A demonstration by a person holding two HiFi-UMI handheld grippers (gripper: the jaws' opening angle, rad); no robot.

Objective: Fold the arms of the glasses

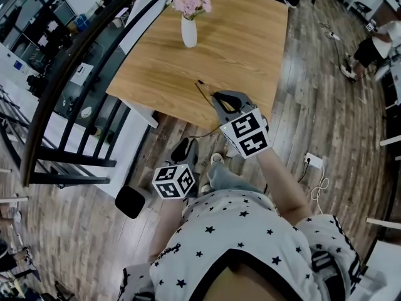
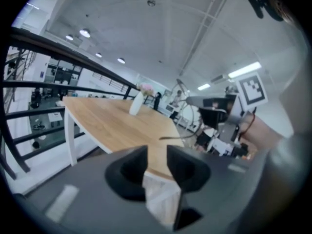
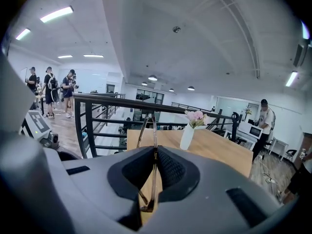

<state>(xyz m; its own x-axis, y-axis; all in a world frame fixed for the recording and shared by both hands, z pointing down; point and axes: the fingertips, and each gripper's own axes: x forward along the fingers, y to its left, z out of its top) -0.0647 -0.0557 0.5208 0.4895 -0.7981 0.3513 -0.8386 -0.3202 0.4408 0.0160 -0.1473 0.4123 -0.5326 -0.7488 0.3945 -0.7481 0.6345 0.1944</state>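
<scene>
In the head view, the right gripper (image 1: pixel 216 99) hangs over the near edge of the wooden table (image 1: pixel 250 42), just inside its near-left corner. A thin part of the glasses (image 1: pixel 203 91) pokes out beyond its tips. The left gripper (image 1: pixel 187 146) sits lower, off the table and over the floor, just short of that near edge. A white vase (image 1: pixel 188 31) of pink flowers stands well apart, toward the far edge.

In the left gripper view, the left gripper (image 2: pixel 157 155) has its jaws spread with nothing between them. Ahead, over the near edge of the table (image 2: pixel 107 121), the glasses (image 2: pixel 171 137) show one thin arm sticking out sideways, so it looks not yet folded.

In the right gripper view, the right gripper (image 3: pixel 155 155) is pinched on the wire frame of the glasses (image 3: pixel 148 130), which rises upright from between the pads. The vase (image 3: pixel 187 136) stands beyond on the table (image 3: pixel 219 150).

To fold well, the right grip should hold firm and steady. The left gripper should meet the free arm near its tip and sweep it gently round the hinge toward the lenses. Pushing along the hinge's own swing, never across it, keeps the thin wire from bending or the frame from twisting out of the pinch.
</scene>
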